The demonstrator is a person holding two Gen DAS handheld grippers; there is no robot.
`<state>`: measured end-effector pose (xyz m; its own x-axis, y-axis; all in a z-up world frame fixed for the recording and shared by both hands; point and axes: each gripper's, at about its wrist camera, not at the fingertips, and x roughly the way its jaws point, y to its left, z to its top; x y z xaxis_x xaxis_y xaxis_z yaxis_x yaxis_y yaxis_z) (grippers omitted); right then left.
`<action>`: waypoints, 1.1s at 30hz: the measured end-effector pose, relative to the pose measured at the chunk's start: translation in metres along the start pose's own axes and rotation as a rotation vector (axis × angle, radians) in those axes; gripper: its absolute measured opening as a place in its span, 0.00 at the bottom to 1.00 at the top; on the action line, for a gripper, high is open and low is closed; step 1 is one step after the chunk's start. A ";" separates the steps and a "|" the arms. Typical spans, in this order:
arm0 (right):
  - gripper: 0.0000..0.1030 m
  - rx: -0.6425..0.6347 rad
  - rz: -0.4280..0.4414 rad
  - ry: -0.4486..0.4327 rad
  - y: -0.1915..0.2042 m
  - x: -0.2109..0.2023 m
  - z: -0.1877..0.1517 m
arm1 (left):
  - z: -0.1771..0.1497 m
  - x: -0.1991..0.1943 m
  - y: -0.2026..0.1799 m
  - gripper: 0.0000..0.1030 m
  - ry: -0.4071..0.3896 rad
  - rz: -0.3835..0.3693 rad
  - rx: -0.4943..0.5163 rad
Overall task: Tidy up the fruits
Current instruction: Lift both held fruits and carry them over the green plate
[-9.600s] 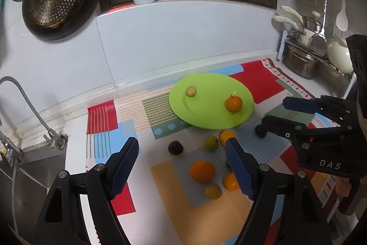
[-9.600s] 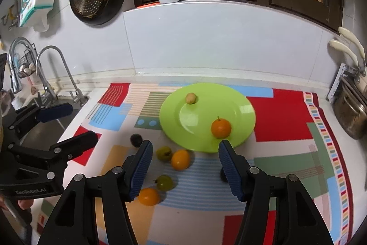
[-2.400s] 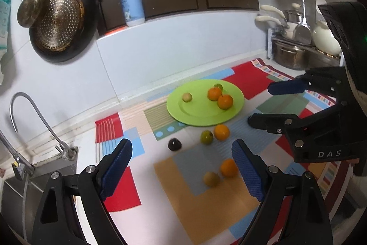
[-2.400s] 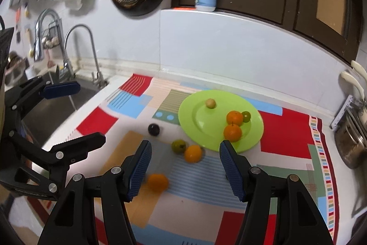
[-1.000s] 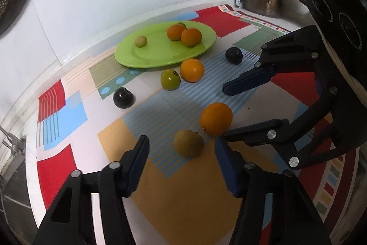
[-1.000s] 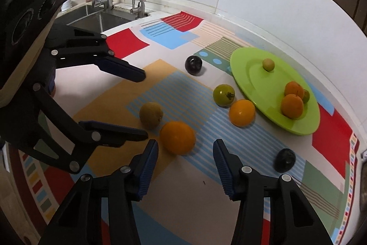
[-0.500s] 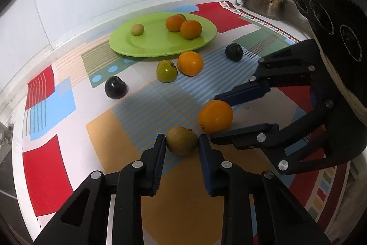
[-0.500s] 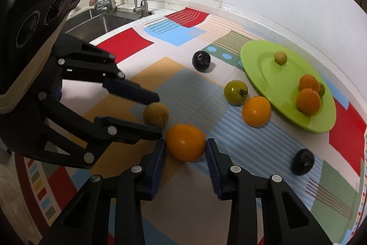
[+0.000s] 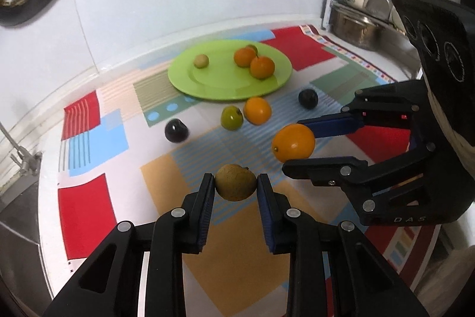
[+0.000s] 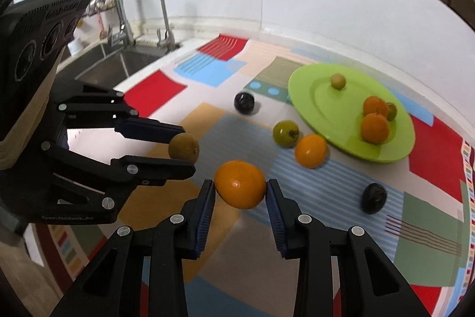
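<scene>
Kitchen surface (image 9: 243,242) had a bright mat; left tool (image 9: 236,186) pinched a brown fruit (image 9: 235,182), right tool (image 10: 240,189) pinched an orange (image 10: 240,184).

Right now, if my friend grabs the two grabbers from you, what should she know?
Left gripper is shut on the brownish fruit. Right gripper is shut on the big orange. Both are lifted off the mat.
Done: the green plate holds two oranges, a small tan fruit and a green one behind them.
Left: these two, plus one orange, a green fruit and two dark fruits on the mat.
</scene>
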<state>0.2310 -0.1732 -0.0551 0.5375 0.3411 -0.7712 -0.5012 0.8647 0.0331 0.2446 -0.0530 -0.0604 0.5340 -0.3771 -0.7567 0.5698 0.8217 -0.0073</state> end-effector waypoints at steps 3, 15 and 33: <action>0.35 0.011 -0.013 -0.033 0.001 -0.012 0.005 | 0.006 -0.008 -0.002 0.28 -0.016 0.018 -0.001; 0.35 0.101 -0.067 -0.138 -0.009 -0.046 0.022 | 0.031 -0.034 -0.007 0.28 -0.113 0.075 -0.037; 0.35 0.191 -0.148 -0.210 -0.046 -0.064 0.047 | 0.079 -0.029 -0.005 0.28 -0.174 0.098 -0.083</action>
<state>0.2517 -0.2173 0.0228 0.7330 0.2579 -0.6295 -0.2815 0.9574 0.0645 0.2761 -0.0802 0.0131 0.6882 -0.3558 -0.6323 0.4603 0.8878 0.0014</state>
